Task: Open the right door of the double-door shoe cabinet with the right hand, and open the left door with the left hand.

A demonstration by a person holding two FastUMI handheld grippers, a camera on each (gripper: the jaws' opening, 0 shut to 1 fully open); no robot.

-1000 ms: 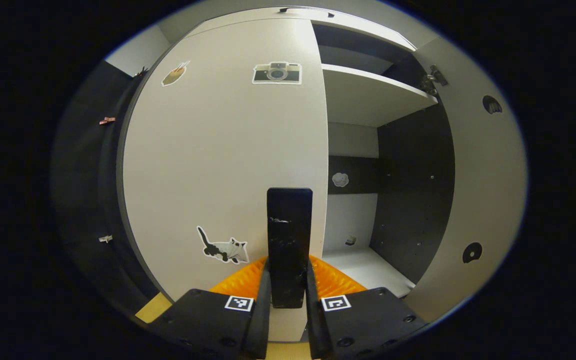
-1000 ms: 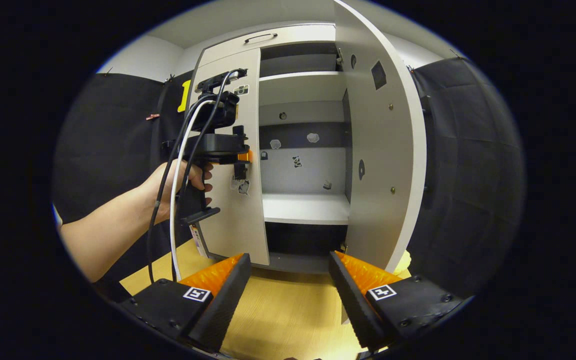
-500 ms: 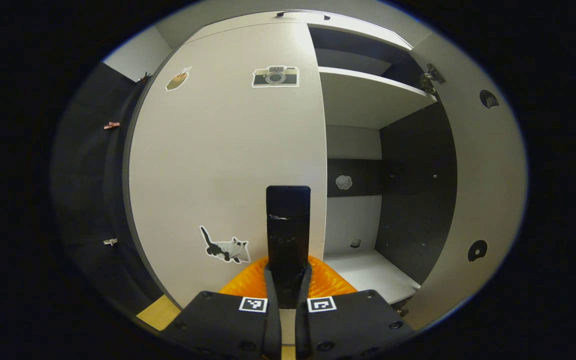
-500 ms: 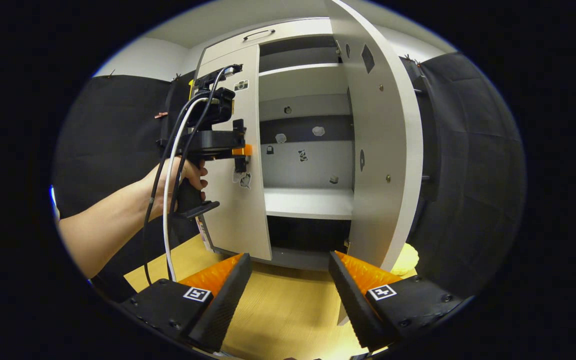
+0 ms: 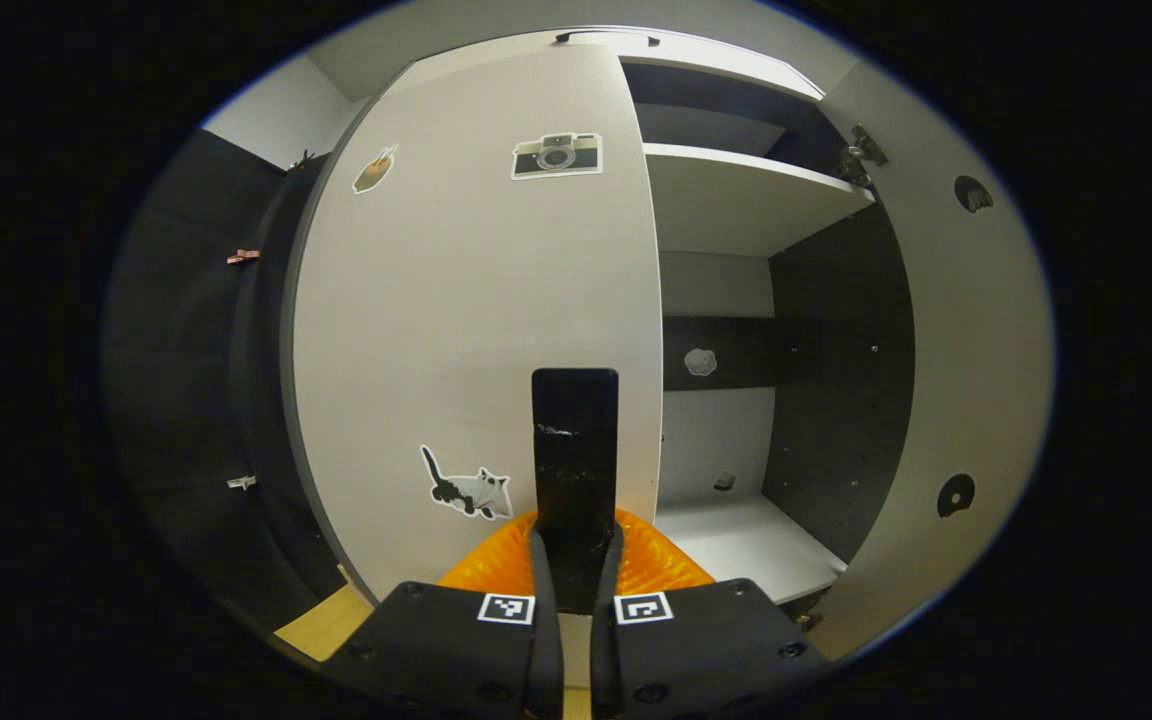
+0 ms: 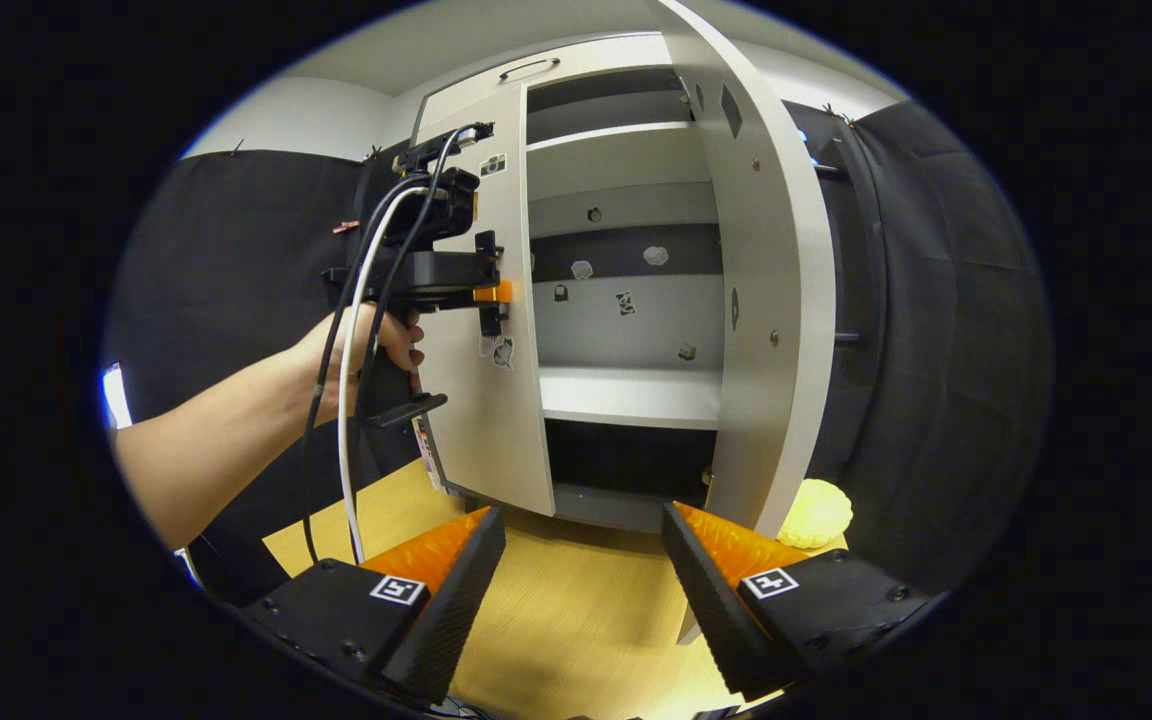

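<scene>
White cabinet (image 6: 576, 95), two doors, left tongs (image 5: 576, 560) gripping one handle (image 5: 575, 440)

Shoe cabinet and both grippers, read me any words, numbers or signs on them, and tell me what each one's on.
No readable words or numbers.
Left door: camera sticker and cat sticker, pictures only.
Left gripper and right gripper: square black-and-white coded markers, no letters.
Small stickers on the back panel: too small to tell.
</scene>
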